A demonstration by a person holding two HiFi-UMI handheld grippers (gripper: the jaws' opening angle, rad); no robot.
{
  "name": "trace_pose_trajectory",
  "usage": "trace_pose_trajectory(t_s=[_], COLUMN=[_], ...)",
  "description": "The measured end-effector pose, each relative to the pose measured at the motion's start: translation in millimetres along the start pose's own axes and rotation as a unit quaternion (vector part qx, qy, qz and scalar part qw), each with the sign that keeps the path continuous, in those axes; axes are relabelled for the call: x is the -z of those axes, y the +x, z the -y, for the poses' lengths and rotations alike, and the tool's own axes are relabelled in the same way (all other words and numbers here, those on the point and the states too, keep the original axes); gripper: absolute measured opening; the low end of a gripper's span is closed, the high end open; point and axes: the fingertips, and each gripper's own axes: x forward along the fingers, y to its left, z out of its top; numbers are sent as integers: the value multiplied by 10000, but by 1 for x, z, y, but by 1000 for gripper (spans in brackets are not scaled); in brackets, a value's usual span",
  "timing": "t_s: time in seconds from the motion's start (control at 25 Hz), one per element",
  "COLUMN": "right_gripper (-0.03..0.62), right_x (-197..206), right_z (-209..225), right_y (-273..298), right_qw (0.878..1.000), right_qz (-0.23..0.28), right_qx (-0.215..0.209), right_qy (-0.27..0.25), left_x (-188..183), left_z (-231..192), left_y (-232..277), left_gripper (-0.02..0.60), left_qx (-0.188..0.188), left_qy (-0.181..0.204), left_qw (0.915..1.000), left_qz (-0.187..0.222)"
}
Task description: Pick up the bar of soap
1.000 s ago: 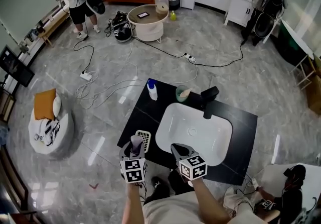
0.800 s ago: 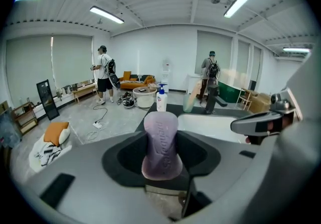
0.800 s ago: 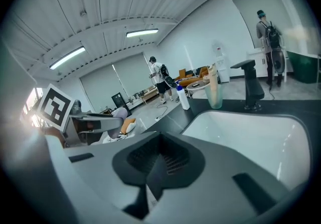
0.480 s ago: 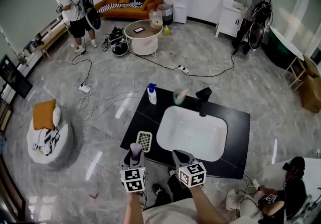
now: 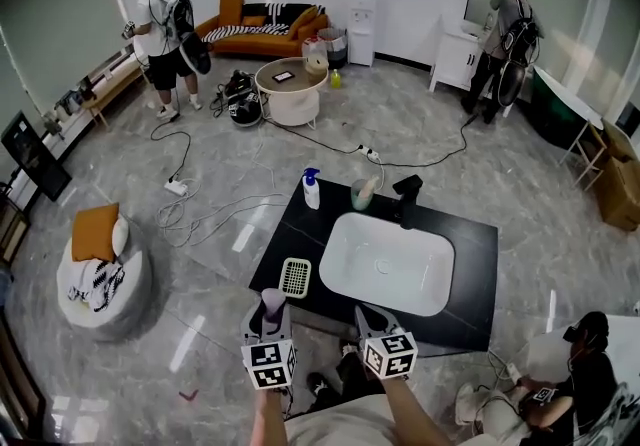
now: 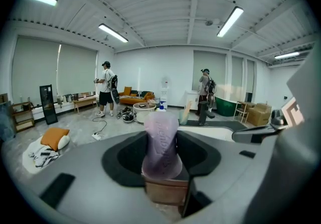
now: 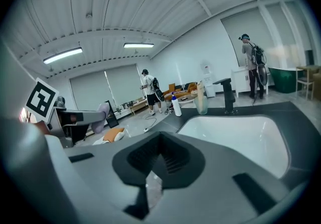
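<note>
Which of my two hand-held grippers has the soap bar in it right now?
The left hand-held gripper: its jaws are shut on the pale purple soap bar. The right hand-held gripper has its jaws together with nothing between them.

Pulled the left gripper back toward 6 o'clock, off the white soap tray overlapped a second ago, carrying the bar of soap along. Left that tray fully in sight, at 9 o'clock of the sink. Withdrew the right gripper likewise, from over the sink's near rim to the 6 o'clock edge of the tabletop. Tilted the head view up, taking in more of the far wall.
</note>
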Motion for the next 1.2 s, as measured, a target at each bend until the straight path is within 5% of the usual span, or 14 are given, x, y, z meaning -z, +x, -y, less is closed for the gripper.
trace_pose_trajectory(t_s=[0.52,1.2], right_gripper=[3,3], right_x=[-8,-15], right_z=[-17,-27], right_y=[10,23], right_qw=[9992,9988], right_qz=[166,105], right_qx=[-228,-374], right_qy=[-281,-289], left_x=[1,-4], left_z=[-9,-9], left_y=[-18,-5], left_gripper=[190,190], left_qx=[-131,5], left_qy=[-132,-5], left_qw=[9989,9991], left_qz=[423,413])
